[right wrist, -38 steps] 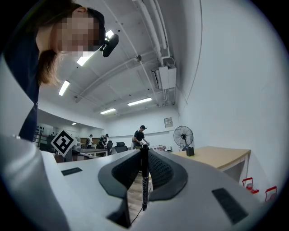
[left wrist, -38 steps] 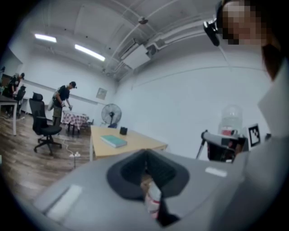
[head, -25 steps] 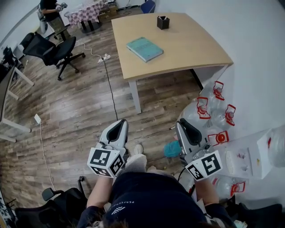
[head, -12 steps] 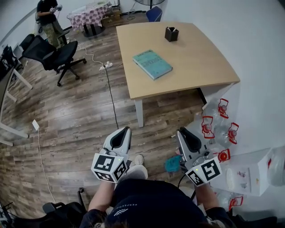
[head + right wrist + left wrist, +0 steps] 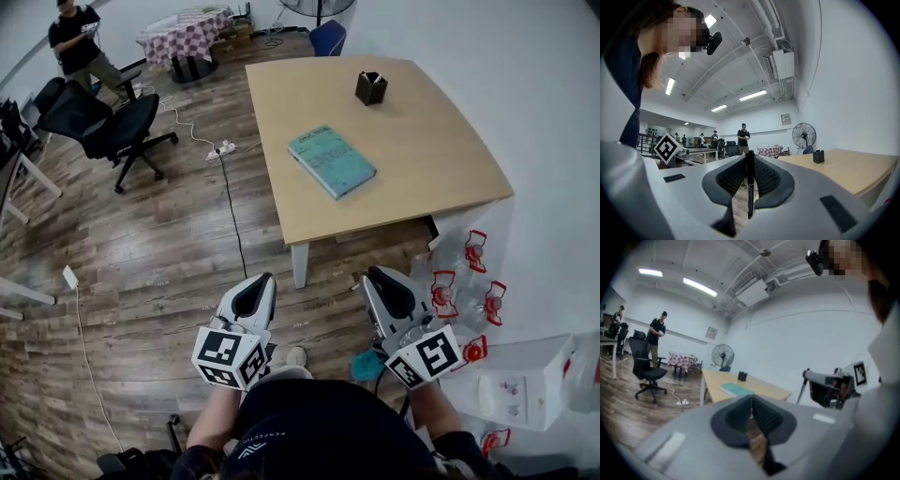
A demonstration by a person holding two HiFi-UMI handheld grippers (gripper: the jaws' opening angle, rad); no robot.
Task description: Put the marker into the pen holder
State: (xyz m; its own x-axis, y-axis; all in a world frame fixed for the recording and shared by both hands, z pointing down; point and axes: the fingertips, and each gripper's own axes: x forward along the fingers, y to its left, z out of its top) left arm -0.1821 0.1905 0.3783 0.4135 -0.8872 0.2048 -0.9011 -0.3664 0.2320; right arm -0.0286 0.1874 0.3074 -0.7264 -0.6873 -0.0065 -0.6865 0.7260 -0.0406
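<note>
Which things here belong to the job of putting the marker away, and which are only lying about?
For the job:
- marker, clamped in the right gripper
- pen holder, on the far part of the table

Lying about:
- teal book on the table
- water bottles by the wall
- office chair
- left gripper, shut and empty

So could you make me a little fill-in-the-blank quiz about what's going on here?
1. The right gripper is clamped on a black ___.
2. The left gripper is shut and holds ___.
3. On the table, the pen holder stands farther from the person than a teal ___.
Missing words: marker; nothing; book.
</note>
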